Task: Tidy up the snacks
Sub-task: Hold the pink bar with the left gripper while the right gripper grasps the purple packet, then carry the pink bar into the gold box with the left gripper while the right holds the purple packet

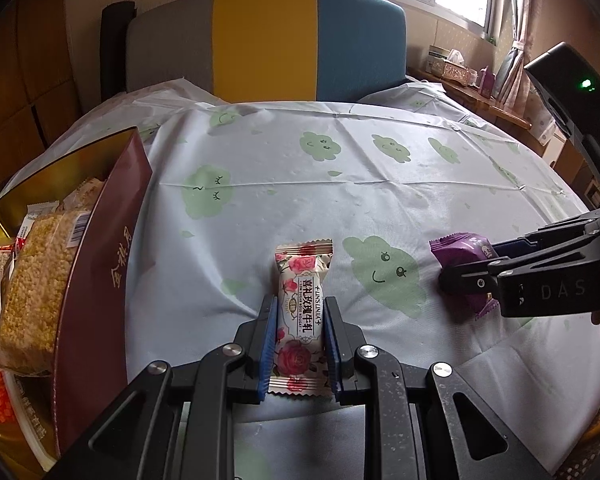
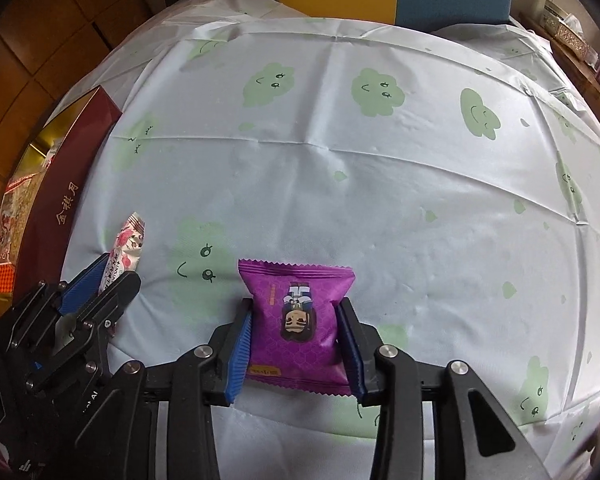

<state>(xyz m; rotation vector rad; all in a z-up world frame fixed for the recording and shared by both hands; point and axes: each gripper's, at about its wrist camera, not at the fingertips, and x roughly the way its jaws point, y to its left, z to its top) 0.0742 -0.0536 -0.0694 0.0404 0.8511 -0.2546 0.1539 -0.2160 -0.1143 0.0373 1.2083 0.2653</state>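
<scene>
Right of the box (image 1: 100, 248), the left gripper (image 1: 300, 312) clamps a rose candy (image 1: 302, 312); only the right view shows the right gripper (image 2: 296, 312) gripping the purple pack's (image 2: 296, 316) printed face.

Both wrist views low, forward; share tablecloth (image 1: 380, 184), box (image 2: 76, 168)

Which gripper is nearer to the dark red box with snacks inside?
Left. The left gripper, shut on the rose nougat, is just beside the dark red box; the right gripper is farther away.
</scene>
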